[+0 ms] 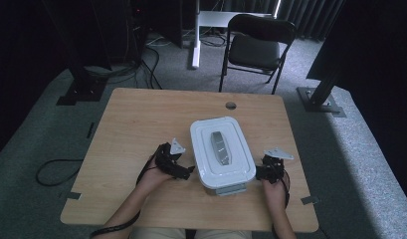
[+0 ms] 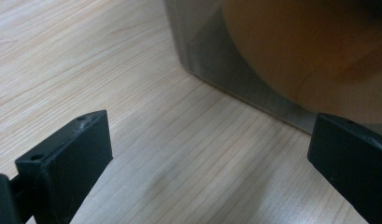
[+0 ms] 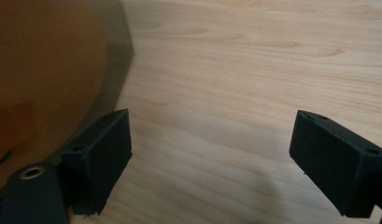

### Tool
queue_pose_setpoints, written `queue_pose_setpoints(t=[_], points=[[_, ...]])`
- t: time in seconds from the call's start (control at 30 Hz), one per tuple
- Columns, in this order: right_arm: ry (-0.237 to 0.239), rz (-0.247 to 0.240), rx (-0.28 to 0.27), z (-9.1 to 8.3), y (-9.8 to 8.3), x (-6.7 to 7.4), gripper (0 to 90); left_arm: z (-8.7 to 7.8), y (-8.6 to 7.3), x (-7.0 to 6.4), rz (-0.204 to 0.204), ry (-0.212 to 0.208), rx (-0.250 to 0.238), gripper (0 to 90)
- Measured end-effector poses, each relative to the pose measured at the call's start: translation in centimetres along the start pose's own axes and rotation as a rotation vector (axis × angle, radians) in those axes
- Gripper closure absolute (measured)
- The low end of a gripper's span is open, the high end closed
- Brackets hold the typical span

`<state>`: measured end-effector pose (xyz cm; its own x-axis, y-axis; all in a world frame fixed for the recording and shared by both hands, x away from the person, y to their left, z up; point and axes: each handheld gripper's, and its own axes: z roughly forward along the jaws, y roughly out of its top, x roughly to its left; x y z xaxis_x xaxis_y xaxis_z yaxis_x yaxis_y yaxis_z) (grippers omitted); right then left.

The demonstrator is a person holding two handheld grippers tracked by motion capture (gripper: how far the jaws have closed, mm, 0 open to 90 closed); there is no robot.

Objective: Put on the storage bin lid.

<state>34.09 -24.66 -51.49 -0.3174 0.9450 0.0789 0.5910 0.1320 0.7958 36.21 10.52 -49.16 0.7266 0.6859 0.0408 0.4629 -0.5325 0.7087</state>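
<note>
Wooden worktop [image 1: 136,129] on grey carpet — lidded white box [image 1: 221,152] set near its front edge, right of centre.

Box sits flat, lid on, a grey handle [image 1: 219,146] along the top; its translucent wall [image 2: 254,88] shows an orange-brown blur inside. Left claw [image 1: 189,171] lies just beside the box's left side, jaws spread wide, nothing between them. Right claw [image 1: 258,173] sits just beside the right side — likewise released, bare wood between its jaws. A black folding chair [image 1: 255,47] stands beyond the worktop.
</note>
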Motion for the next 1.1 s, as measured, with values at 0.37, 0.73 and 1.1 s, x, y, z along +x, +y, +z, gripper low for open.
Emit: queue_pose_setpoints(t=[0.37,0.73,1.1], points=[[0.049,-0.001,0.003,-0.2,-0.4,0.9,15.6,0.3,0.4,-0.1,0.023,-0.004,0.017,0.5],[0.075,-0.039,0.008,0.3,0.1,3.1,16.7,-0.8,-0.4,1.0,0.004,0.022,0.013,0.5],[0.099,-0.035,0.017,0.6,0.1,2.8,12.8,-1.6,-0.9,1.2,0.009,-0.004,-0.014,0.4]])
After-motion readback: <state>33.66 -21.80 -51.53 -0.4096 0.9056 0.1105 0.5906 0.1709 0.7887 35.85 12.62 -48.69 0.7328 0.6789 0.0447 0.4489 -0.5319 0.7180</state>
